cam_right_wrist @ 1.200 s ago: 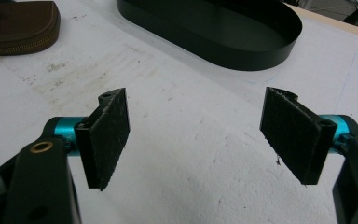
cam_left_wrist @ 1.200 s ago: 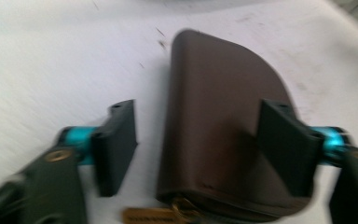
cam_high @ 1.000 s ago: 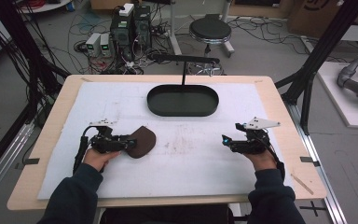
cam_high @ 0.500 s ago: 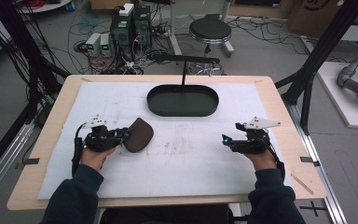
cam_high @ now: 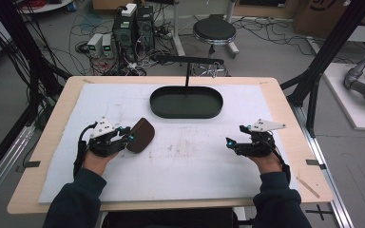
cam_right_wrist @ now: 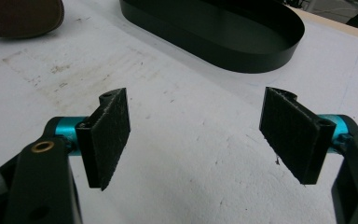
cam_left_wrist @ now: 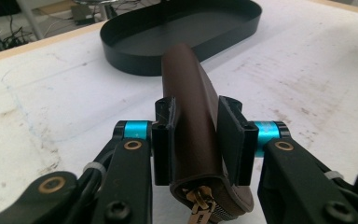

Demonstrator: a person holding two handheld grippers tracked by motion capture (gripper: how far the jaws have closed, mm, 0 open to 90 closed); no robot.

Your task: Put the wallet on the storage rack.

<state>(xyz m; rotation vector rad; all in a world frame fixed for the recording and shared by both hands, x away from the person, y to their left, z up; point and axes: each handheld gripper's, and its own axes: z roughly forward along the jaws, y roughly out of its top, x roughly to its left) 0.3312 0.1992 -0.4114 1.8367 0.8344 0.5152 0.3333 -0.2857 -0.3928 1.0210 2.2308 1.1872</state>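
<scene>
High view: the left gripper holds a brown zip pouch at the left of the white mat, near side of the black oval tray, while the right gripper rests at the mat's right, well apart from both. Left gripper view: both pads clamp the pouch's flat sides, its zip pull facing the camera, a detail unreadable from above. Right gripper view: jaws stand wide apart over bare mat, holding nothing, with the tray beyond them.

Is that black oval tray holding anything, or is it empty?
Empty. The black oval tray shows a bare dark floor from above and in the left gripper view; the brown pouch is outside it, clamped in the left hand-held gripper.
</scene>
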